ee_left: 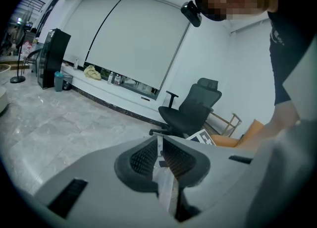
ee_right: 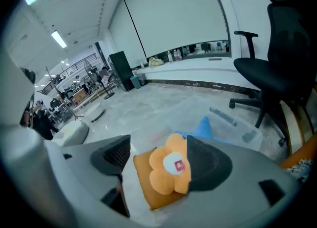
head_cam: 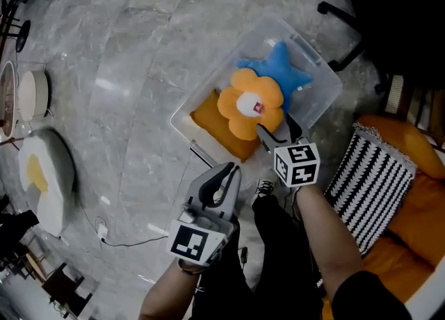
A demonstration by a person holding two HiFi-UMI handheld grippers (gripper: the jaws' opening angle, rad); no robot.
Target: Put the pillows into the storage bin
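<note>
Orange flower-shaped pillow (head_cam: pixel 249 105) lies in clear plastic storage bin (head_cam: pixel 325 78), centre frame, atop blue star pillow (head_cam: pixel 284 68). Right gripper (head_cam: pixel 278 131) jaws open over it; left gripper (head_cam: pixel 228 171) jaws closed, empty.

Bin (head_cam: pixel 324 93) on the floor (head_cam: pixel 139 68), sofa (head_cam: pixel 425 204) to its right.
In the bin, the flower pillow (head_cam: pixel 249 103) lies on the flat pillow (head_cam: pixel 207 122), with the star pillow (head_cam: pixel 284 68) behind both. The right gripper (head_cam: pixel 274 131) hangs at the bin's near edge, the left gripper (head_cam: pixel 228 171) nearer and leftward. A fourth pillow (head_cam: pixel 372 179) rests on the sofa.
</note>
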